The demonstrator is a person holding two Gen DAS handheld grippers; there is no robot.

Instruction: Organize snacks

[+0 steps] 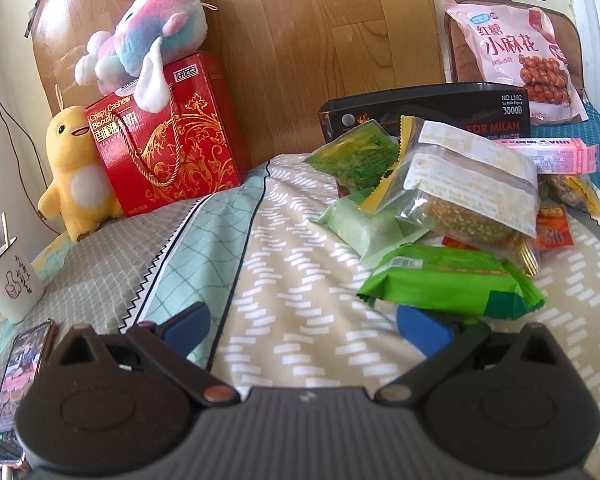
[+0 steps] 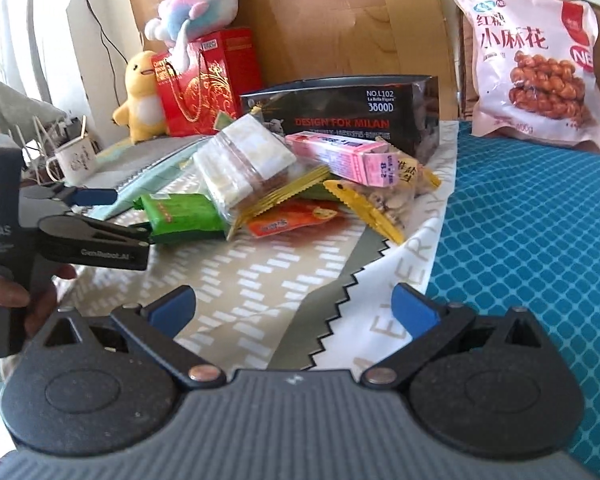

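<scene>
Two hand-held grippers are present: the left hand-held gripper has its jaws spread wide, its right blue pad just beside the green snack packet, and the right hand-held gripper is likewise wide and holds nothing above the patterned bed cover. Beyond them the snack pile lies on the cover, a clear bag of cakes on top, a pink carton beside it, in front of the black box. Farther back, a pink twist-snack bag leans upright, well apart from the red biscuit box.
</scene>
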